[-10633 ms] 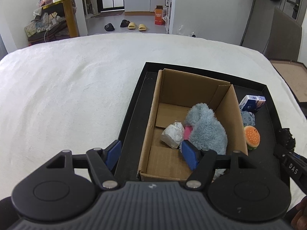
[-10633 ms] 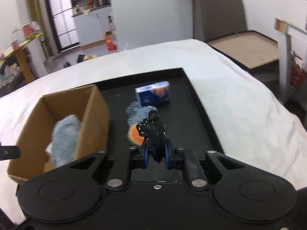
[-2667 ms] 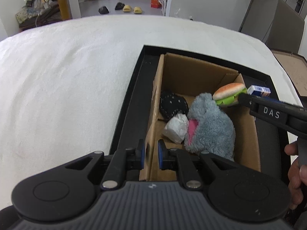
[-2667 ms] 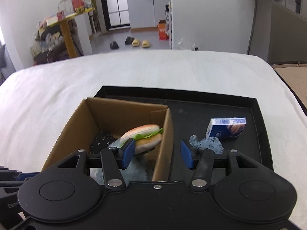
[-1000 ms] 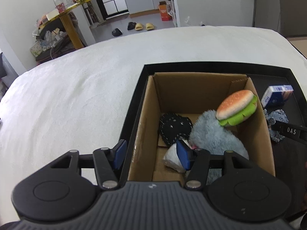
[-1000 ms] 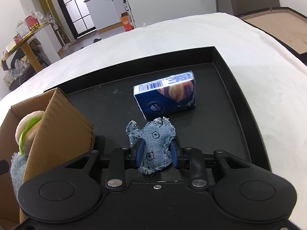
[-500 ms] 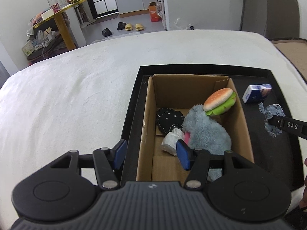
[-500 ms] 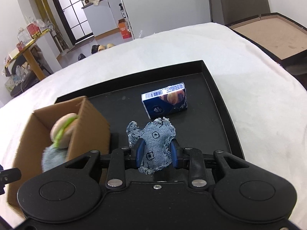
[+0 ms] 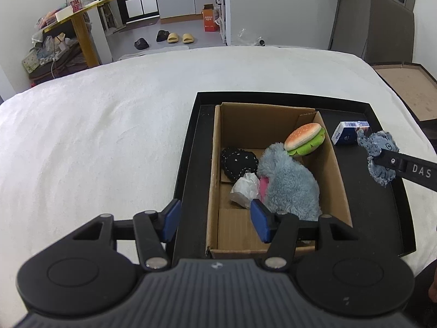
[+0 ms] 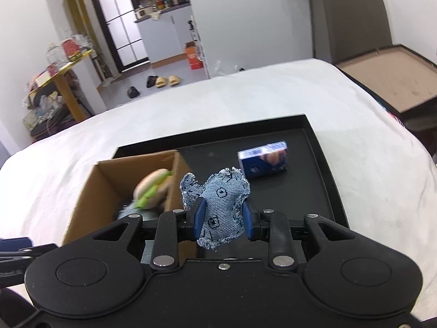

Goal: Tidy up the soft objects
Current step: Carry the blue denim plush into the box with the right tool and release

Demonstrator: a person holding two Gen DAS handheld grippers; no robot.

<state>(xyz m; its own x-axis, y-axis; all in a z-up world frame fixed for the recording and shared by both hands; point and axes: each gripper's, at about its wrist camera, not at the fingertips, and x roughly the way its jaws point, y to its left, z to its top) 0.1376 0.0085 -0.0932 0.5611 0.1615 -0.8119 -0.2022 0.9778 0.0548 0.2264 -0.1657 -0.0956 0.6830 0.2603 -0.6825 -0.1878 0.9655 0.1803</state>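
1. White fleecy cloth covers the table in front of you; beyond its far edge a yellow side table stands at the left, and slippers lie on the grey floor.
2. Your left tool hangs over the near left corner of the black tray, its blue pads well apart and gripping nothing; the near left wall of the cardboard box stands between them, untouched.
3. Inside the box you have, from left to right, a black stitched pouch, a crumpled white wad, a grey-blue plush toy and a plush hamburger leaning on the right wall.
4. On the bare tray floor right of the box lies a small blue carton, on its side.
5. Your right tool is clamped on a frayed denim beanbag, which it holds in the air above the tray, just right of the box and nearer you than the carton; both pads press its sides.
6. From the left wrist camera you see that same beanbag at the far right, pinched at the tip of the black finger marked DAS.
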